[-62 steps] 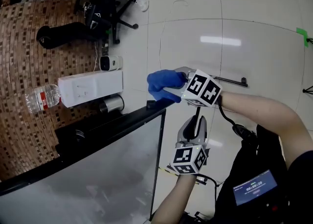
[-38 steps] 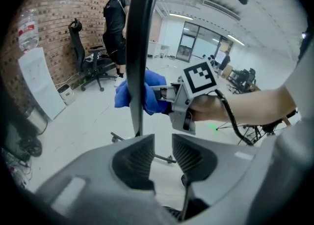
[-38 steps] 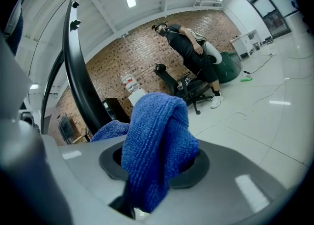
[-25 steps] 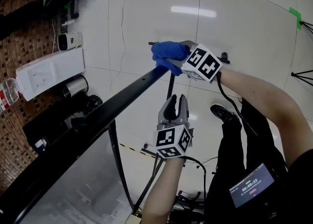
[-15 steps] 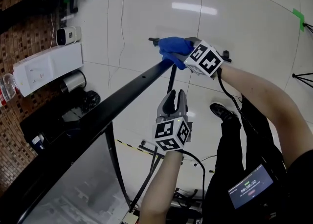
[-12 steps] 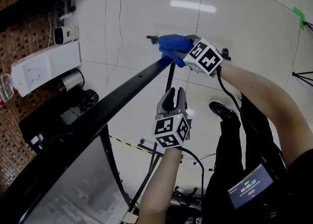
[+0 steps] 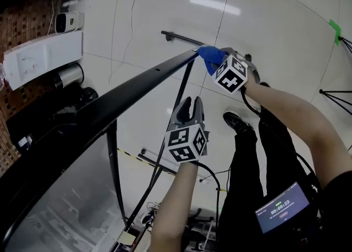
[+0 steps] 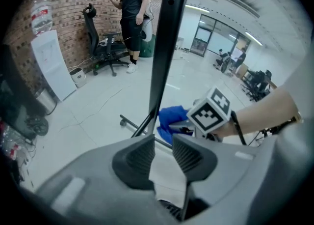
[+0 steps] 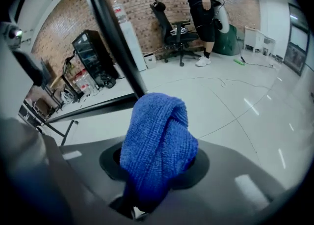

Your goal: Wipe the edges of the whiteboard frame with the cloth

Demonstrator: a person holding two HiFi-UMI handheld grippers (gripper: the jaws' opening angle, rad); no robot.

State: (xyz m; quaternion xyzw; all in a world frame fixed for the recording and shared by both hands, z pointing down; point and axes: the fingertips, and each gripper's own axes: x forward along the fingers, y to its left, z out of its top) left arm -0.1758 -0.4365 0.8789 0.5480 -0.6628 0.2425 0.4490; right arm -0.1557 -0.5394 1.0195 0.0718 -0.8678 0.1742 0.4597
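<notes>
The whiteboard's black frame [image 7: 137,86] runs diagonally up to its corner near the top centre of the head view. My right gripper [image 7: 219,63] is shut on a bunched blue cloth [image 7: 210,54], which sits just right of that corner, at the frame's edge. In the right gripper view the cloth [image 9: 159,140] bulges out between the jaws, with the frame bar [image 9: 110,27] behind it. My left gripper [image 7: 187,105] hovers below the frame, its jaws nearly together and nothing between them [image 8: 163,157]. The left gripper view shows the cloth [image 8: 171,118] beside the frame bar [image 8: 164,37].
A white box [image 7: 41,53], a metal flask [image 7: 69,75] and a small white device [image 7: 66,21] stand on the floor at the left. The board's stand leg [image 7: 181,38] lies beyond the corner. A person [image 8: 132,8] stands by an office chair [image 8: 100,42].
My right gripper has carried the cloth from on top of the frame's corner down to its right side. The left gripper has shifted slightly lower. The head view has tilted.
</notes>
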